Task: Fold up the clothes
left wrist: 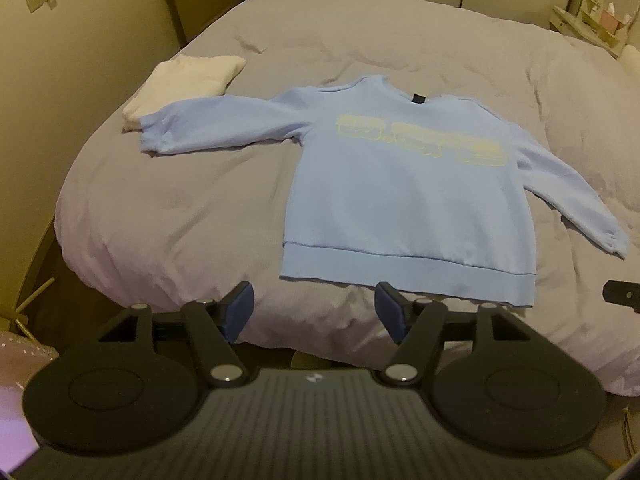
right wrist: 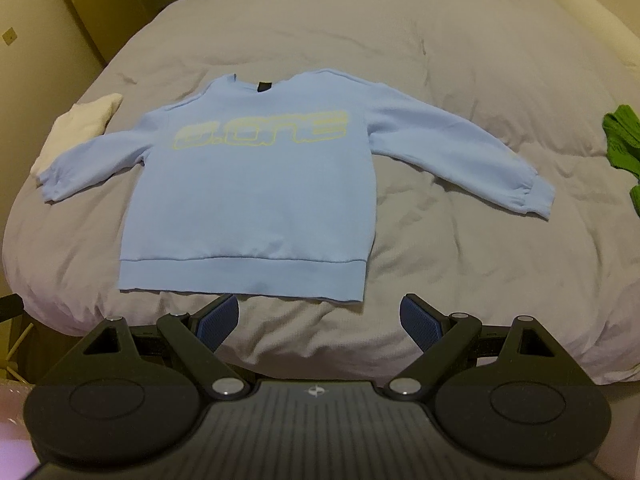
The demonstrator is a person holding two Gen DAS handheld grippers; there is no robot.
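Observation:
A light blue sweatshirt [left wrist: 396, 196] with yellow lettering lies flat, front up, on the grey bed cover [left wrist: 192, 220], both sleeves spread out; it also shows in the right wrist view [right wrist: 248, 200]. My left gripper [left wrist: 314, 306] is open and empty, just short of the hem near its left corner. My right gripper [right wrist: 320, 314] is open and empty, just short of the hem near its right corner. Part of the right gripper [left wrist: 622, 294] shows at the right edge of the left wrist view.
A folded white garment [left wrist: 184, 80] lies on the bed by the left sleeve cuff, also in the right wrist view [right wrist: 80, 124]. A green garment [right wrist: 624, 140] lies at the bed's right side. The grey bed cover [right wrist: 460, 272] reaches the near edge below the grippers.

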